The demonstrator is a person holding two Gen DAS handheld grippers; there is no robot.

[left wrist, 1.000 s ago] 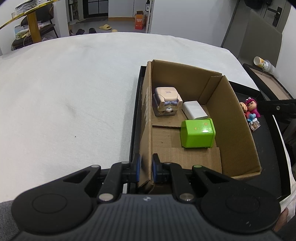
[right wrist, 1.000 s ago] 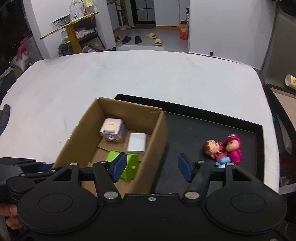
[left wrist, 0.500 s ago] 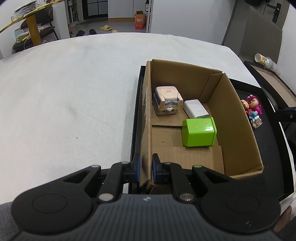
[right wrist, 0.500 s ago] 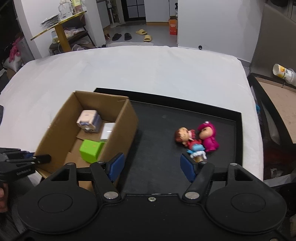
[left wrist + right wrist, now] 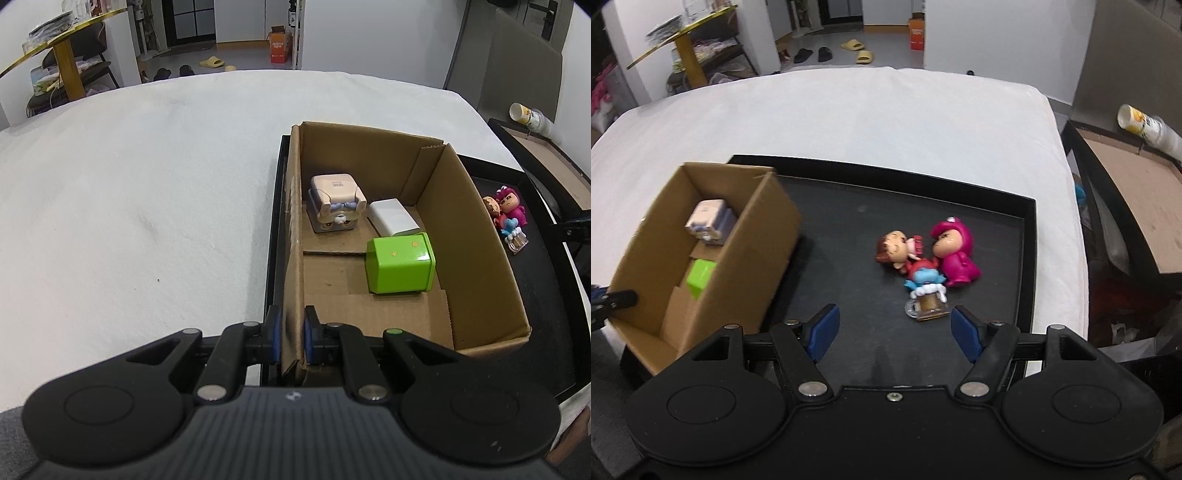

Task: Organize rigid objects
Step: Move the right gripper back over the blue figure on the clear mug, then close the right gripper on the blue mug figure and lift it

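A cardboard box (image 5: 476, 236) (image 5: 764, 236) stands on the left part of a black tray (image 5: 849, 221). Inside it lie a beige cube toy (image 5: 336, 201), a white block (image 5: 393, 218) and a green cube (image 5: 400, 262). My left gripper (image 5: 293, 334) is shut on the box's near left wall. On the tray lie a brown-haired doll (image 5: 895, 251), a pink figure (image 5: 955, 251) and a blue figure on a clear base (image 5: 925, 291). My right gripper (image 5: 892, 330) stands open just short of them, with nothing between its fingers.
The tray (image 5: 554, 314) rests on a white-covered table (image 5: 147, 184). A dark side stand with a paper cup (image 5: 1145, 127) lies beyond the table's right edge. Shoes and an orange box (image 5: 916, 33) sit on the far floor.
The right gripper has moved right and down from over the box to above the figures, and its jaws stand a little wider. The left gripper has kept its hold on the box wall.
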